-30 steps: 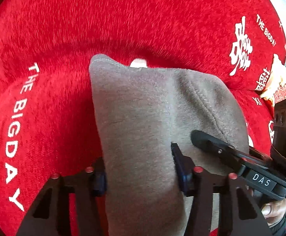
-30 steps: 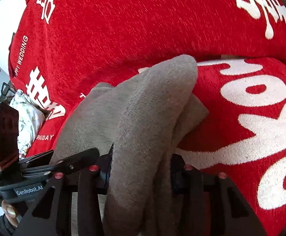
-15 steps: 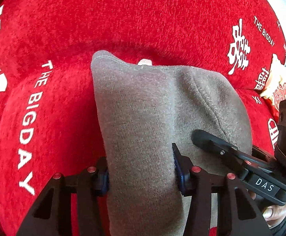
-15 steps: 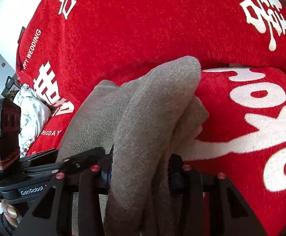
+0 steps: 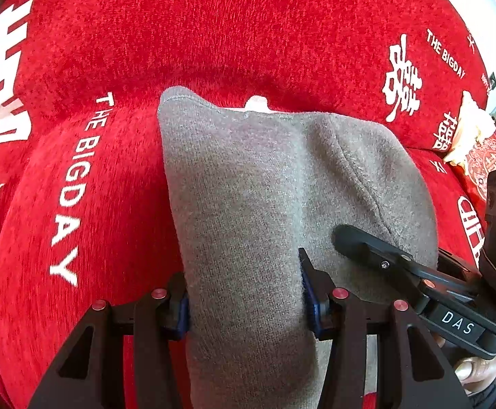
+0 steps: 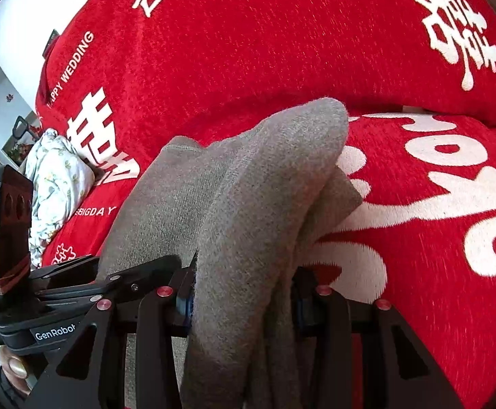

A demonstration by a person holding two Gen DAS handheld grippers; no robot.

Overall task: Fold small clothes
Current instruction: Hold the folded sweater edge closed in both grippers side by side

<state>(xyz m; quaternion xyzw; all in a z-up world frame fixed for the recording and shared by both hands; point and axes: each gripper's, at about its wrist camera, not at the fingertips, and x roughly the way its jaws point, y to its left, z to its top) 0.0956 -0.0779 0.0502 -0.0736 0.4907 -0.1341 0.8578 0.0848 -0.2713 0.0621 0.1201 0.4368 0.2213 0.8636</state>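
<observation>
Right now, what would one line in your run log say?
left gripper: shut on grey garment | right gripper: shut on grey garment | surface: red cover | fold: unfinished

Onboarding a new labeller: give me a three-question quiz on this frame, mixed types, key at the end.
1. True or false: both tools grip the same grey garment.
2. What colour is the cover under the garment? A) blue B) red C) green
3. Fill in: white lettering beside the garment in the left wrist view reads "THE ____".

Key: 1 true, the left tool and the right tool both clamp it; 2 B; 3 BIGDAY.
</observation>
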